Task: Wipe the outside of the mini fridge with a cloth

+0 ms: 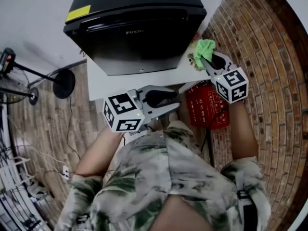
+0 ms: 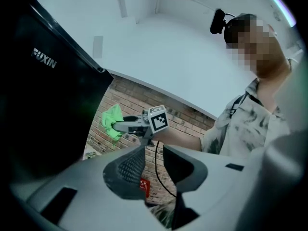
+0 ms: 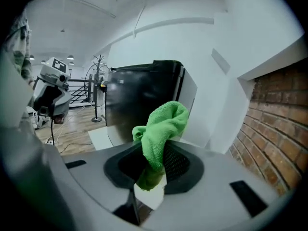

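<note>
The black mini fridge [image 1: 134, 28] stands on a white platform [image 1: 103, 78], its door facing me. A green cloth [image 1: 204, 51] is pinched in my right gripper [image 1: 206, 61], which is shut on it just off the fridge's right front corner, apart from the fridge. In the right gripper view the cloth [image 3: 163, 126] bunches up between the jaws, with the fridge [image 3: 139, 95] behind it. My left gripper [image 1: 178, 101] hangs lower, in front of the platform, open and empty. Seen from the left gripper [image 2: 154, 160], the cloth [image 2: 112, 121] is beside the fridge [image 2: 43, 105].
A brick wall [image 1: 260, 42] runs close along the right. A red box [image 1: 207, 107] sits on the floor under my right arm. A black stand with a round base [image 1: 64, 83] and cables [image 1: 72, 143] lie on the wooden floor at the left.
</note>
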Demonstrator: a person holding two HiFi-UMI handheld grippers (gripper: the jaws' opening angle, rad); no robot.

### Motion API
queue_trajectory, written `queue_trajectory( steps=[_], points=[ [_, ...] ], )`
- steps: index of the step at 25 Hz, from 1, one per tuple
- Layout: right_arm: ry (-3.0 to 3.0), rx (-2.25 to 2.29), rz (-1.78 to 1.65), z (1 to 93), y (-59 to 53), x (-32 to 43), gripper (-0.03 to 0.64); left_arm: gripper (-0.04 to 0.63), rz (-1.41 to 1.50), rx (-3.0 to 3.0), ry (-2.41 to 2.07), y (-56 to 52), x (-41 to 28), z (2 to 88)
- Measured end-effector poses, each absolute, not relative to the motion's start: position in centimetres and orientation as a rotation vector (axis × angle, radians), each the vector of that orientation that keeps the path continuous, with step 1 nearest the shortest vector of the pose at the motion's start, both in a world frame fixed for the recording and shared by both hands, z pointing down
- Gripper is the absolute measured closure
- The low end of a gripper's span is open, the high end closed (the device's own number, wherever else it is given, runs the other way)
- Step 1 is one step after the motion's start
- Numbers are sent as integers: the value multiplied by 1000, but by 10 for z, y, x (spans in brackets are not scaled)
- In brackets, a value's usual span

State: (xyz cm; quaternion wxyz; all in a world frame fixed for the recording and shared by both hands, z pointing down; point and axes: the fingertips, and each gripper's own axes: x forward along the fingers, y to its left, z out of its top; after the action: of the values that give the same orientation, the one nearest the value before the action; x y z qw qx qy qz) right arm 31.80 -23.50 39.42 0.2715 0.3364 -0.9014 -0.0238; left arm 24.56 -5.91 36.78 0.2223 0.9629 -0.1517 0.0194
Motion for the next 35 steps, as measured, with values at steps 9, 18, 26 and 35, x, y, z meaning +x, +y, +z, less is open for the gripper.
queue_trajectory(
  steps=[9,18,26,35],
  points=[
    [-2510,748,-74,395,-174,275,512,469,45,2651,-515,-34,239,373],
    [-2582,610,-79,397,-138,266,512,469,69,2573,-683,-3,235,375],
    [-2654,568,-19,413,-117,247,514,469,85,2512,-753,20,228,385],
    [-2624,578,-96,403,-100,172,514,469,54,2590,-703,30,163,374]
  ],
)
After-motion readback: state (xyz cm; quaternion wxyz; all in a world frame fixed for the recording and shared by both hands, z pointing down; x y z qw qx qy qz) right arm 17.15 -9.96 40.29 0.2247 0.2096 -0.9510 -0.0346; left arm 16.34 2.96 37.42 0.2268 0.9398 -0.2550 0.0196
